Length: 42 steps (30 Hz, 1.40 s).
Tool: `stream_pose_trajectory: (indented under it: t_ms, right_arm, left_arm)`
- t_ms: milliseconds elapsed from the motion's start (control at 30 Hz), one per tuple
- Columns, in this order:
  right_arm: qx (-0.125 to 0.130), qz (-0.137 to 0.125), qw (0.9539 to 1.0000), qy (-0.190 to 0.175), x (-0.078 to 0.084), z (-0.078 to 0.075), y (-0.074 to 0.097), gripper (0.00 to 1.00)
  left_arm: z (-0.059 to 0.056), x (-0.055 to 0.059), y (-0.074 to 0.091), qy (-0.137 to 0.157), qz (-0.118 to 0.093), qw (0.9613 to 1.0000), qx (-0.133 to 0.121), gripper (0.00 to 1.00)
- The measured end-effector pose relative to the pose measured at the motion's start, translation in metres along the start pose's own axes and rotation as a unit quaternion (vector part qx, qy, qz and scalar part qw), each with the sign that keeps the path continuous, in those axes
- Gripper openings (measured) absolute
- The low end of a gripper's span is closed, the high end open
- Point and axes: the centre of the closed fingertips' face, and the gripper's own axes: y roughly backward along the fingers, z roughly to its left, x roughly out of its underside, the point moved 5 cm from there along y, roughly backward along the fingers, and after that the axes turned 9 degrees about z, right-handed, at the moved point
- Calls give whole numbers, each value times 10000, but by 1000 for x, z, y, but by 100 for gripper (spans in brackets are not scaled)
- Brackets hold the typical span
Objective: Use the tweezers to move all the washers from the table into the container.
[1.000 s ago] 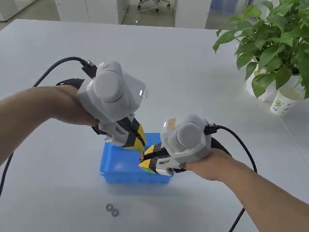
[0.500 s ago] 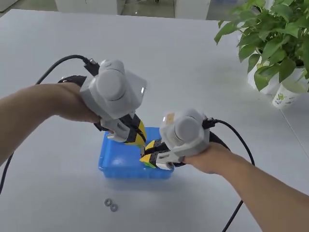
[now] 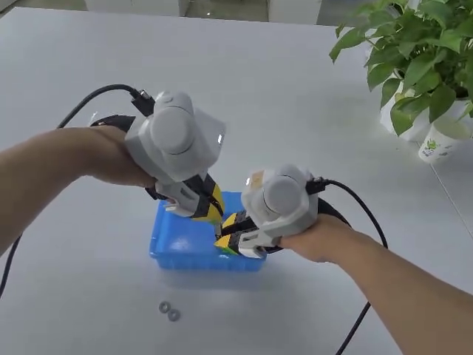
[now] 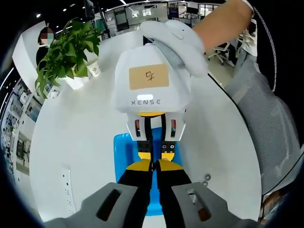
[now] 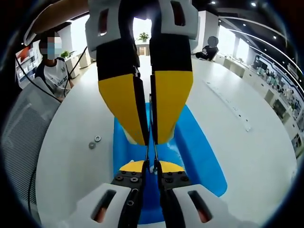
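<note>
While the left gripper (image 4: 154, 164) presses its yellow-tipped fingers (image 5: 121, 104) almost fully together on the thin metal tweezers (image 5: 151, 154), two small silver ring washers (image 3: 168, 311) lie on the white desk (image 3: 74, 310), near the blue plastic container (image 3: 174, 248). The right gripper (image 5: 151, 168), its fingers likewise closed, clamps the same tweezers over the container. With both gripping, the tweezers could twist or slip out if either hand pulls askew. Open desk lies all round. The potted green plant (image 3: 414, 59) stands well apart at the right.
</note>
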Motion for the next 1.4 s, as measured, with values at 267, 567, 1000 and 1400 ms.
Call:
stream_pose_trajectory:
  t_ms: [267, 567, 1000, 1400]
  right_arm:
    - [42, -28, 10000, 27, -4, 0, 4, 11]
    - [112, -96, 9999, 58, -11, 2, 13, 11]
    - [194, -217, 9994, 207, -29, 12, 28, 11]
    - [243, -249, 9988, 343, -38, 27, 36, 11]
  left_arm:
    - [0, -3, 5, -5, -10, 10000, -39, 7]
    - [-3, -7, 16, 10, -25, 9999, -107, 7]
    - [-14, -12, 41, 44, -40, 9997, -231, 7]
    - [-30, -14, 53, 33, 32, 9994, -339, 7]
